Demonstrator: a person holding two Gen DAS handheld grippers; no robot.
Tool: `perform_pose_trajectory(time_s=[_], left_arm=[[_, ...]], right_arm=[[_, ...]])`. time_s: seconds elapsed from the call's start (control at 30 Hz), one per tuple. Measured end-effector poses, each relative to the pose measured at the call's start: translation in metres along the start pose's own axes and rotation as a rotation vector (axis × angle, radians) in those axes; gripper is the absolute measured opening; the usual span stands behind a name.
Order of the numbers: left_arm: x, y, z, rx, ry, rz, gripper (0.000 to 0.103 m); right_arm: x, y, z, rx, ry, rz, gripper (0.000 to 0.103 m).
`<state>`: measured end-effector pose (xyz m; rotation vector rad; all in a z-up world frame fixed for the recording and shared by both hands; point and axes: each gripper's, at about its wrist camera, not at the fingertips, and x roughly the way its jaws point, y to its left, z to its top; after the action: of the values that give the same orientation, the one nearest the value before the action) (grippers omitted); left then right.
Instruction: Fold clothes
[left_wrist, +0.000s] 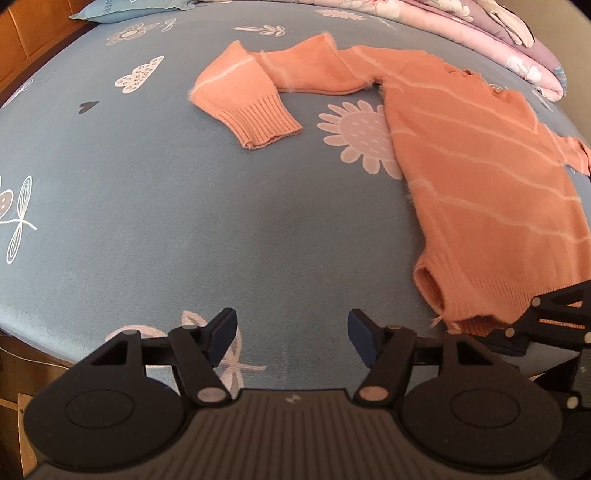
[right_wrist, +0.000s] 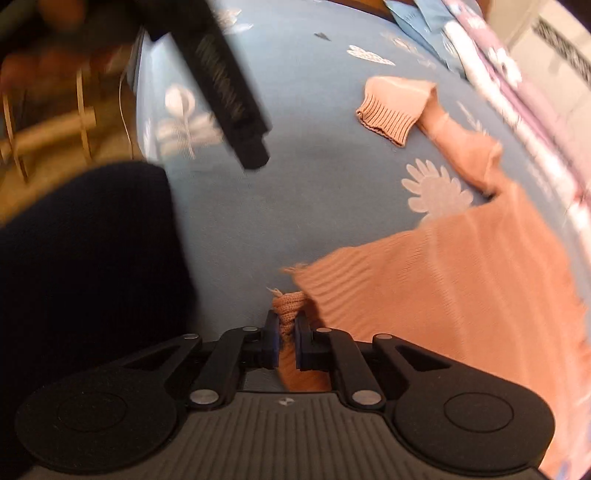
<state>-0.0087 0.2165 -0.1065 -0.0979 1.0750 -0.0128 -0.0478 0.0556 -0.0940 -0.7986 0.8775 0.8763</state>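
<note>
your right tongs (right_wrist: 285, 334) are closed tight on a bunched bit of the ribbed hem at the near corner of the orange sweater (left_wrist: 480, 177), with the knit squeezed between the two blue pads (right_wrist: 272, 341). the rest of the sweater spreads away up and to the right of those tongs, lying on the blue patterned bed sheet (left_wrist: 184, 221). its left sleeve (left_wrist: 258, 88) stretches out across the sheet, the ribbed cuff (left_wrist: 266, 123) turned back toward you. your left tongs (left_wrist: 291, 338) stand wide apart with nothing between them, hanging over bare sheet just left of the sweater's hem and not touching it. in the left wrist view the right tongs show at the right edge, at that hem corner. a folded floral quilt (left_wrist: 517, 37) lies along the far side of the bed, beyond the sweater's collar. the right wrist view is blurred.
</note>
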Motion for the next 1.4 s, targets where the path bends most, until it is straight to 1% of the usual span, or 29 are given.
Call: perform_pose_trajectory(time_s=[0.1,0.13,0.2,0.23,0.27,0.37,0.4,0.43,0.5,0.6,0.67,0.8,0.87,0.9,0.93,0.97,1.0,1.03,1.07,1.13,1.17,1.2,1.23,1.3,1.4], left_arm=[[0.001,0.004,-0.003,-0.016,0.001,-0.009,0.067],[0.002,0.004,-0.002,-0.018,0.002,-0.012,0.067],[0.005,0.003,-0.001,-0.02,0.005,-0.016,0.067],[0.004,0.002,-0.001,-0.015,0.004,-0.013,0.067],[0.003,0.0,0.0,-0.009,-0.001,-0.016,0.067],[0.0,-0.004,0.004,-0.004,-0.009,-0.041,0.067],[0.002,-0.007,0.007,-0.003,-0.007,-0.052,0.067],[0.003,-0.011,0.01,-0.001,-0.005,-0.063,0.067],[0.007,-0.025,0.019,0.028,-0.015,-0.09,0.067],[0.017,-0.059,0.034,0.094,-0.021,-0.152,0.067],[0.024,-0.084,0.041,0.136,-0.029,-0.207,0.067],[0.031,-0.132,0.046,0.228,-0.043,-0.316,0.067],[0.041,-0.148,0.043,0.267,-0.018,-0.355,0.068],[0.049,-0.153,0.042,0.275,0.028,-0.349,0.069],[0.06,-0.156,0.04,0.277,0.091,-0.302,0.069],[0.062,-0.157,0.037,0.303,0.102,-0.281,0.066],[0.062,-0.159,0.034,0.332,0.107,-0.262,0.071],[0.062,-0.16,0.031,0.361,0.113,-0.244,0.071],[0.061,-0.162,0.029,0.382,0.127,-0.203,0.071],[0.057,-0.169,0.028,0.405,0.158,-0.088,0.07],[0.052,-0.174,0.029,0.409,0.166,-0.047,0.068],[0.045,-0.18,0.029,0.419,0.155,-0.031,0.068],[0.037,-0.188,0.029,0.436,0.135,-0.039,0.069],[0.022,-0.212,0.031,0.468,0.104,-0.088,0.071],[0.014,-0.265,0.03,0.573,0.076,-0.157,0.072]], right_arm=[[-0.018,-0.006,0.013,0.073,-0.043,0.095,0.01],[-0.017,-0.01,0.016,0.104,-0.035,0.116,0.011],[-0.002,-0.012,0.014,0.116,0.029,0.143,0.012],[0.006,-0.011,0.012,0.113,0.063,0.152,0.016],[0.009,-0.01,0.009,0.111,0.08,0.158,0.018],[-0.011,-0.008,0.007,0.133,0.034,0.261,0.019],[-0.018,-0.007,0.006,0.14,0.019,0.295,0.023],[-0.023,-0.008,0.004,0.144,0.012,0.266,0.028],[-0.031,-0.012,0.0,0.15,-0.002,0.201,0.033],[-0.039,-0.028,-0.014,0.23,0.005,0.142,0.033],[-0.045,-0.039,-0.026,0.285,0.009,0.098,0.033],[-0.059,-0.063,-0.057,0.389,0.023,-0.006,0.035],[-0.067,-0.077,-0.077,0.452,0.019,-0.064,0.041],[-0.071,-0.083,-0.087,0.48,0.022,-0.091,0.043],[-0.074,-0.089,-0.098,0.509,0.024,-0.12,0.043],[-0.078,-0.095,-0.109,0.544,0.026,-0.144,0.043],[-0.081,-0.1,-0.12,0.578,0.03,-0.159,0.043],[-0.085,-0.106,-0.132,0.611,0.03,-0.177,0.043],[-0.091,-0.111,-0.144,0.642,0.024,-0.2,0.043],[-0.101,-0.123,-0.171,0.709,0.025,-0.25,0.045],[-0.108,-0.128,-0.187,0.753,0.024,-0.276,0.046],[-0.116,-0.133,-0.202,0.797,0.023,-0.303,0.048],[-0.123,-0.138,-0.217,0.841,0.023,-0.33,0.048],[-0.132,-0.145,-0.246,0.912,0.03,-0.371,0.048],[-0.141,-0.151,-0.284,0.996,0.035,-0.39,0.049]])
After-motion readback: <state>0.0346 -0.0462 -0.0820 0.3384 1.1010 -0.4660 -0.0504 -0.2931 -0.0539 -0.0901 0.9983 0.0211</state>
